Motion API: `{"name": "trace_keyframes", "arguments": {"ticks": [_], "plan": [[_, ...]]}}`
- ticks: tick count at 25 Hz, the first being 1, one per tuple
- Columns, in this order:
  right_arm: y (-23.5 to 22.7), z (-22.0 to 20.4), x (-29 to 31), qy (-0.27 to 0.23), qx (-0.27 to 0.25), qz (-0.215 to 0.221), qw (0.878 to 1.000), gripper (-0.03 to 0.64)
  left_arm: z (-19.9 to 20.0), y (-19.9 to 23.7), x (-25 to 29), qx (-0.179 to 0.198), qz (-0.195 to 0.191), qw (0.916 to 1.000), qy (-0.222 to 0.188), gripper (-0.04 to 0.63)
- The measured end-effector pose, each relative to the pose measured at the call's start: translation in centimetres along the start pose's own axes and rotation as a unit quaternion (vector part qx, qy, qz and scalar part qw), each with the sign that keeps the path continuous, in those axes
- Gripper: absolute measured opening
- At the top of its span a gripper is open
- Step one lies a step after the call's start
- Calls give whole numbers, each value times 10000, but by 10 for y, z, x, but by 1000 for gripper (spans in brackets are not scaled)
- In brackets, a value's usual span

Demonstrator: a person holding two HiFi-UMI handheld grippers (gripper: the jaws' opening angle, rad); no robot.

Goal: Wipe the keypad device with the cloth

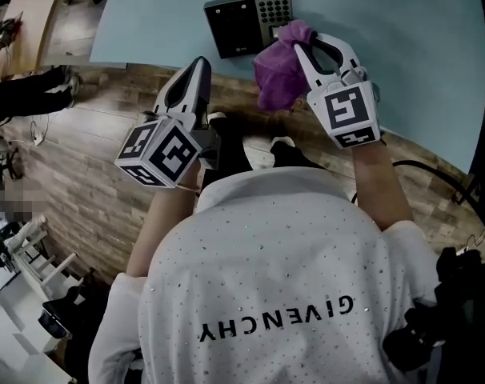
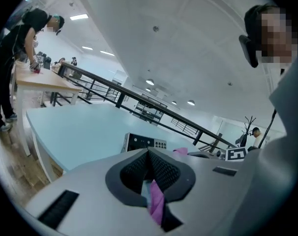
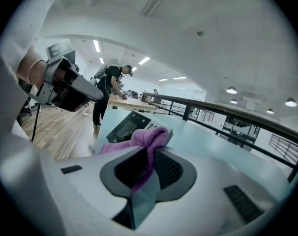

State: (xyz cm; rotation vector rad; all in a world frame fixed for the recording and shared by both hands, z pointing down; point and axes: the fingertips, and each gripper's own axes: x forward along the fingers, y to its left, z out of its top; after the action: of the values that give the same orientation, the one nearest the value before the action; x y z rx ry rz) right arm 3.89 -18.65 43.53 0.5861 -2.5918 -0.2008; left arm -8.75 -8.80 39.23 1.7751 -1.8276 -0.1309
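The black keypad device point(image 1: 249, 22) lies flat near the front edge of the pale blue table point(image 1: 402, 38), its buttons on the right side. My right gripper point(image 1: 300, 46) is shut on a purple cloth point(image 1: 278, 70). The cloth bunches over the device's lower right corner and hangs past the table edge. In the right gripper view the cloth point(image 3: 145, 137) is pinched at the right gripper point(image 3: 150, 150), just in front of the device point(image 3: 127, 127). My left gripper point(image 1: 201, 64) is shut and empty, below and left of the device, off the table. The left gripper view shows the left gripper point(image 2: 149, 152) aimed toward the device point(image 2: 144, 142).
Wood-plank floor point(image 1: 106, 150) runs below the table edge. A wooden table point(image 1: 34, 14) stands at the upper left, where a person point(image 2: 18, 68) in dark clothes works. A black cable point(image 1: 434, 174) loops on the floor at the right.
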Motion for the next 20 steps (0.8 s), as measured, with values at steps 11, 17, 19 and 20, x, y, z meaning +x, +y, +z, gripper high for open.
{"name": "trace_keyframes", "arguments": {"ticks": [11, 17, 19, 20], "plan": [[62, 56, 50, 421, -430, -3, 9982, 55, 40, 61, 27, -173, -818, 9964, 130, 6], [100, 118, 106, 482, -910, -230, 9944, 55, 95, 112, 32, 938, -1278, 9873, 82, 6], [93, 131, 122, 621, -848, -556, 9929, 55, 112, 125, 35, 777, -1545, 9849, 99, 6], [89, 134, 128, 701, -745, -741, 9920, 55, 117, 133, 37, 693, -1634, 9841, 115, 6]]}}
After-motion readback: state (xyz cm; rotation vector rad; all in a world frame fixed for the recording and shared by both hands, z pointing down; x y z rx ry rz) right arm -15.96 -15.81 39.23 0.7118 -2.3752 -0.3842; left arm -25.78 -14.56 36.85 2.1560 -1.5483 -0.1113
